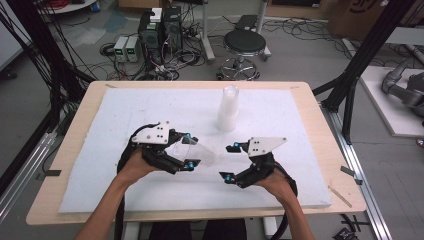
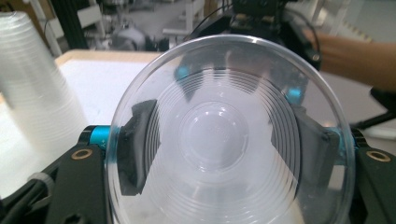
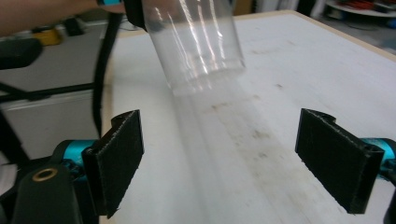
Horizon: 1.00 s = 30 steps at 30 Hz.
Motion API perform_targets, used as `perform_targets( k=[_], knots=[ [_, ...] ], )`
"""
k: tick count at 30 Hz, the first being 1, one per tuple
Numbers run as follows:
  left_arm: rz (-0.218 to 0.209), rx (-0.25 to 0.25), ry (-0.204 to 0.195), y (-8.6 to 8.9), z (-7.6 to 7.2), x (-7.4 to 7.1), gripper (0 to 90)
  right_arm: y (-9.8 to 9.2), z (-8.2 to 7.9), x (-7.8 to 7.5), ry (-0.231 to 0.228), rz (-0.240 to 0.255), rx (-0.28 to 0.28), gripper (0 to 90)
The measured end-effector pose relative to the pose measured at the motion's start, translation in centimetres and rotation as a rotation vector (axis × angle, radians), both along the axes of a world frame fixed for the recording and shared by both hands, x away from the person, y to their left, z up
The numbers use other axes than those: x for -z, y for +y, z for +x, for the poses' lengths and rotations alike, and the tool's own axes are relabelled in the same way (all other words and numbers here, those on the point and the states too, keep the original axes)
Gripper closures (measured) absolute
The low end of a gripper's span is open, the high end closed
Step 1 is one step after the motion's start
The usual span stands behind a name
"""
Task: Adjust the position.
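Left tongs (image 1: 188, 150) clamped on one cup (image 1: 197, 152), off the stack (image 1: 228, 110); right tongs (image 1: 229, 162) apart, empty. Placement left.

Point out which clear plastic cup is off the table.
The single cup, clamped on its side in the left gripper, mouth toward that gripper's camera. The other cups form an upright stack standing farther back on the white board.
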<state>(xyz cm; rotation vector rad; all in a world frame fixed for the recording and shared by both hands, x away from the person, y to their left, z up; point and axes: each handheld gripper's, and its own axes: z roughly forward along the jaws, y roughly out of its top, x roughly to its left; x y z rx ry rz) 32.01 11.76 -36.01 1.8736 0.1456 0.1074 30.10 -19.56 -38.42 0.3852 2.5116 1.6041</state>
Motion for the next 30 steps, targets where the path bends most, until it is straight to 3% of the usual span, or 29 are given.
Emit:
perform_targets(
  k=[1,2,3,6,9,13,17,21,22,24,26,28,30],
  knots=[
    [0.024,-0.002,0.003,0.0,0.2,-0.1,32.2,-0.5,-0.1,0.3,-0.002,-0.009,0.05,15.1],
    [0.045,-0.003,0.005,0.0,0.5,-0.3,32.2,-0.5,-0.1,0.3,-0.002,-0.009,0.05,15.1],
    [0.094,-0.007,0.009,0.0,1.0,-0.5,32.2,-0.9,-0.3,0.6,-0.008,-0.014,0.094,15.1],
    [0.162,-0.013,0.016,-0.1,1.9,-0.8,32.2,-1.5,-0.4,1.1,-0.011,-0.036,0.167,15.1],
    [0.23,-0.015,0.018,-0.4,2.6,-0.8,32.1,-2.2,-0.4,1.9,0.013,-0.028,0.233,15.1],
    [0.32,-0.005,0.016,-0.9,3.6,-0.8,32.0,-3.1,-0.6,3.0,0.007,-0.029,0.332,15.1],
    [0.361,0.005,0.021,-1.3,4.3,-0.8,32.0,-4.1,-0.7,4.1,-0.002,-0.019,0.412,15.1],
    [0.451,0.015,0.022,-1.9,5.3,-0.9,32.0,-4.8,-0.7,4.9,0.002,-0.017,0.46,15.1],
    [0.451,0.015,0.022,-1.9,5.3,-0.9,32.0,-4.8,-0.7,4.9,0.002,-0.017,0.46,15.1],
    [0.512,0.019,0.012,-2.4,5.8,-1.2,32.0,-5.0,-0.6,5.3,0.008,-0.019,0.478,15.1],
    [0.523,0.022,0.01,-2.5,5.8,-1.2,31.9,-5.1,-0.5,5.5,0.007,-0.017,0.477,15.2],
    [0.583,0.027,-0.005,-2.7,6.2,-1.3,31.9,-5.2,-0.6,5.7,0.011,-0.028,0.478,15.2],
    [0.589,0.021,0.0,-2.7,6.3,-1.3,31.9,-5.4,-0.5,5.9,0.008,-0.024,0.486,15.2]
  ],
)
